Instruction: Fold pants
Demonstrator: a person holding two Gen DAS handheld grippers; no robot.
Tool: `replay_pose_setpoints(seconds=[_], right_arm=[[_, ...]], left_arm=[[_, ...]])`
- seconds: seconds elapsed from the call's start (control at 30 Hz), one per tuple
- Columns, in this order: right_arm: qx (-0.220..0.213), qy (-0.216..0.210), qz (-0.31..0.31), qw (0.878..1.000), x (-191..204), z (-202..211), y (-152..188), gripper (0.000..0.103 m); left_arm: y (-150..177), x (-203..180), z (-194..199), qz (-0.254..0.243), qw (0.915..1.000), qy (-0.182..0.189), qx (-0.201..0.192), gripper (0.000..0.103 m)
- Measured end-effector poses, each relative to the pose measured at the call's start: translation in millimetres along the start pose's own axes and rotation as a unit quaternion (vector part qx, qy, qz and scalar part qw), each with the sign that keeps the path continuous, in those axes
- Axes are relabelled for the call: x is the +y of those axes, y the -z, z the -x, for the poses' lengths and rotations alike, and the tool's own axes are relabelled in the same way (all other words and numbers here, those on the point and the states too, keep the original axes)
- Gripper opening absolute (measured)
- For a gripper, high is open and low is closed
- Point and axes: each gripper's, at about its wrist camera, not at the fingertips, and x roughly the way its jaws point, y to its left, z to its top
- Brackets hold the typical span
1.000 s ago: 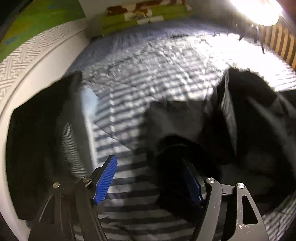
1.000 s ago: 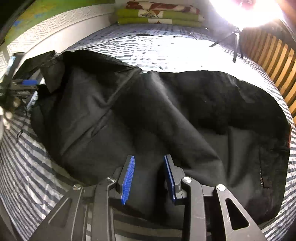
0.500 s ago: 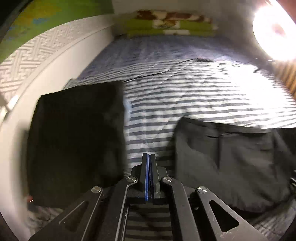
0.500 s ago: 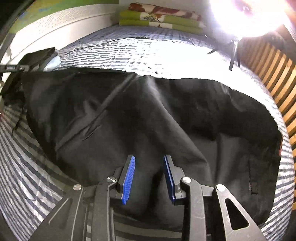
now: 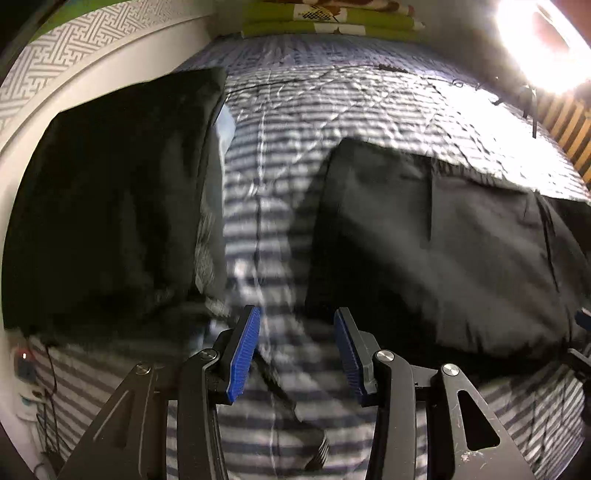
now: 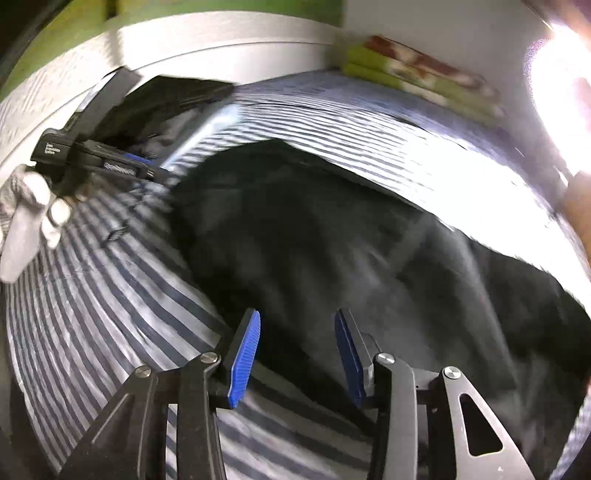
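Pants [image 5: 436, 240]: black, flat on striped bed [image 5: 369, 103], now right of left claw [image 5: 295, 354] and ahead of right claw [image 6: 295, 354]. Both claws have let go, empty, jaws opening. Fold judged laid; another remains

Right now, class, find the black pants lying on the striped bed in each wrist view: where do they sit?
Left wrist view: the black pants fill the right half, beyond the right fingertip.
Right wrist view: the black pants spread from the centre to the right edge.
Shared landmark: the folded green bedding against the far wall.
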Motion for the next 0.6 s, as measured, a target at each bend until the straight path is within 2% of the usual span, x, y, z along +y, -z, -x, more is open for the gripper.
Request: replay_pose_setpoints(seconds=[0.03,0.13,0.3,0.37,0.4,0.47,0.5,0.6], right_arm=[[0.0,-0.005,0.013,1.0,12.5,-8.3,-7.4,0.04],[-0.004,-0.005,0.047,0.999,49.1,-35.4,-29.7,0.054],[0.015,0.012,0.075,0.997,86.5,-89.9,-59.1,0.055],[0.015,0.022,0.079,0.997,88.1,-99.5,-66.2,0.054],[0.019,0.021,0.066,0.997,84.5,-103.0,-71.6,0.052],[0.034,-0.021,-0.017,0.999,56.7,-104.2,-83.6,0.019],[0.036,-0.044,-0.073,0.996,35.6,-102.7,-86.5,0.015],[0.038,-0.076,-0.184,0.979,-14.9,-102.0,-85.5,0.011]], left_arm=[[7.0,2.1,0.8,0.001,1.0,0.006,0.002,0.045],[23.8,12.2,4.8,0.009,0.9996,0.025,0.003,0.045],[37.6,33.6,7.9,0.035,0.9976,0.059,0.008,0.045],[40.8,40.1,9.0,0.044,0.9962,0.075,0.007,0.045],[42.1,41.9,10.2,0.047,0.9954,0.084,0.006,0.045],[43.1,39.6,8.7,0.044,0.9938,0.102,0.004,0.045],[42.2,36.6,6.9,0.04,0.9935,0.107,0.003,0.045],[38.8,23.9,3.3,0.023,0.993,0.116,-0.001,0.046]])
